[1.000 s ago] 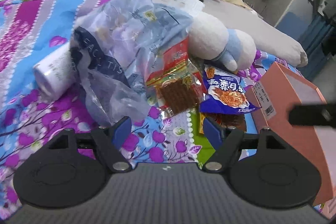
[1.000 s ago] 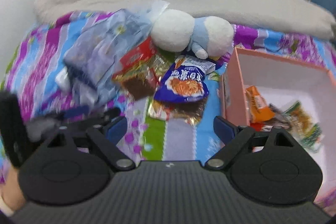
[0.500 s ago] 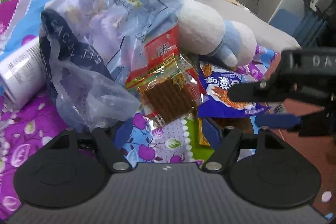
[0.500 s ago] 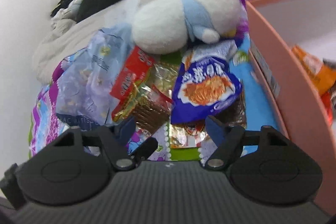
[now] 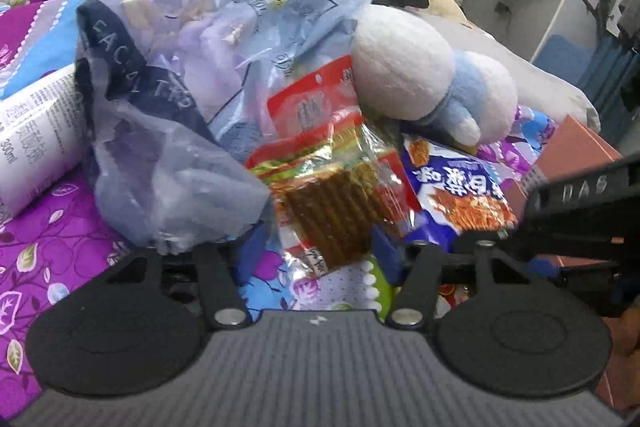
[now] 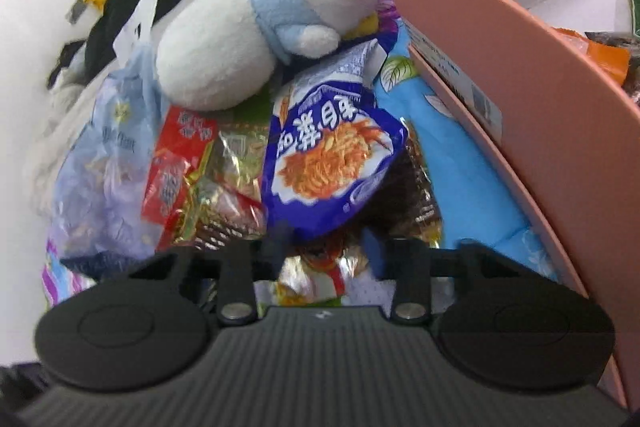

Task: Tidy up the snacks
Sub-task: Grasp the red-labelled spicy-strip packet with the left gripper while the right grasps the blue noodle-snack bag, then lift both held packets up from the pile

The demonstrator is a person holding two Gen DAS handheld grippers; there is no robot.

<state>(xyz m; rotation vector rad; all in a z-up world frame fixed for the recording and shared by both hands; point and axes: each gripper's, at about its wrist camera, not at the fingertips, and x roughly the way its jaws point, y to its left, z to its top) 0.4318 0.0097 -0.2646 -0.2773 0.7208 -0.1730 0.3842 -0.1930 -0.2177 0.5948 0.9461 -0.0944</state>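
Snack packets lie heaped on the flowered bedspread. A clear packet of brown strips [image 5: 332, 211] with a red top sits between the open fingers of my left gripper [image 5: 316, 251]. A blue noodle-snack bag [image 6: 332, 163] lies just ahead of my right gripper [image 6: 324, 251], whose open fingers straddle its lower tip and the foil packet [image 6: 316, 275] under it. The blue bag also shows in the left wrist view [image 5: 460, 191]. The pink box [image 6: 520, 75] at the right holds several snacks.
A white and blue plush toy [image 6: 264, 11] rests behind the snacks. A pale blue plastic bag [image 5: 180, 99] and a white bottle [image 5: 36, 131] lie at the left. Dark clothes and a blanket are piled behind. The right gripper's body [image 5: 580, 219] crosses the left wrist view.
Both grippers have moved forward and down into the snack pile. The left now straddles the brown-strip packet, the right the blue bag's tip. Both stay open.
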